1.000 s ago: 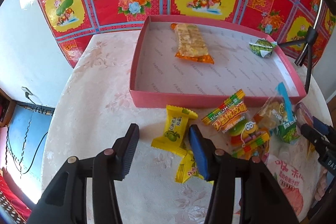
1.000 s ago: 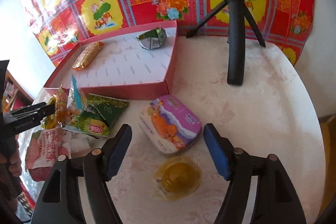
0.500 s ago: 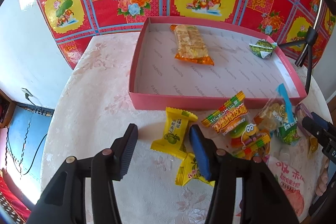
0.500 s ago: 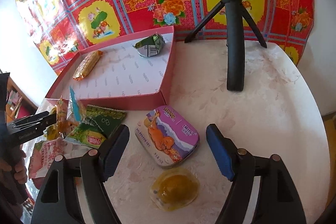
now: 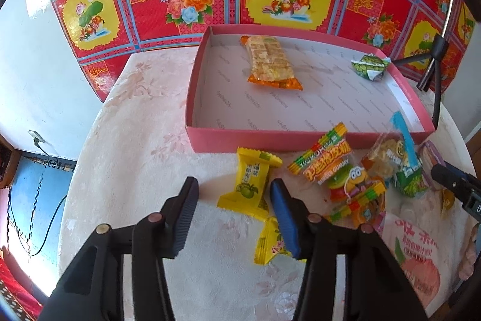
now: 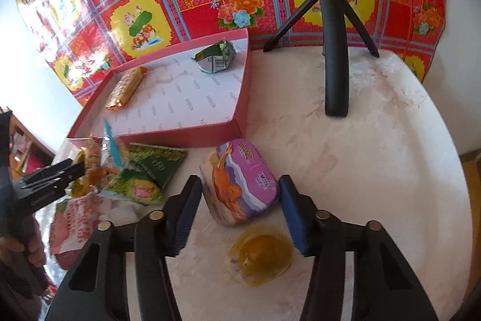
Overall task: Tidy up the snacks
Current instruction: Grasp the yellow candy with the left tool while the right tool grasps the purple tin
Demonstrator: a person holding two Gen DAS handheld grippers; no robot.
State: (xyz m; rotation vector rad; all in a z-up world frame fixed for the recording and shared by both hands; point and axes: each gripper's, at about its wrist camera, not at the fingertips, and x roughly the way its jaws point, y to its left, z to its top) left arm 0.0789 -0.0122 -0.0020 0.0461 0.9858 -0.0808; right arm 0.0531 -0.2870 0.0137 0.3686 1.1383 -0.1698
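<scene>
Both tools are closing at once. My right tool (image 6: 239, 202) straddles the purple tin (image 6: 239, 181): its far pad touches the tin's right edge, the near pad sits just beside the left edge, so I judge the grip is about to seat but is not yet firm. My left tool (image 5: 233, 211) narrows around the yellow candy (image 5: 249, 182), which lies between the jaws toward the blue pad; neither pad clearly presses on it yet, so that tool is still unclenched.

I take this step to be the pick-up of two loose snacks from the worktop, both bound for the pink box (image 5: 300, 136), which lies at twelve o'clock from each tool. Next, I should let the pads settle, lift straight up, clear the box's near wall and set each snack on the bare lining. The tin is slick and rounded, so it could squirt out sideways; the candy is thin and may only be caught by a wrapper edge.

The box already holds an orange cracker pack (image 5: 269, 62) and a green folded packet (image 5: 371, 66).

The left view alone shows the burger gummy pack (image 5: 336, 167) at two o'clock of my left tool and a second yellow candy (image 5: 270, 241) half under the blue pad. The right view alone shows the whole tin, the jelly cup (image 6: 260, 256) at six o'clock of it, the green seaweed packet (image 6: 150, 170) at nine o'clock, and the whole black tripod (image 6: 332, 29) standing well apart.
</scene>
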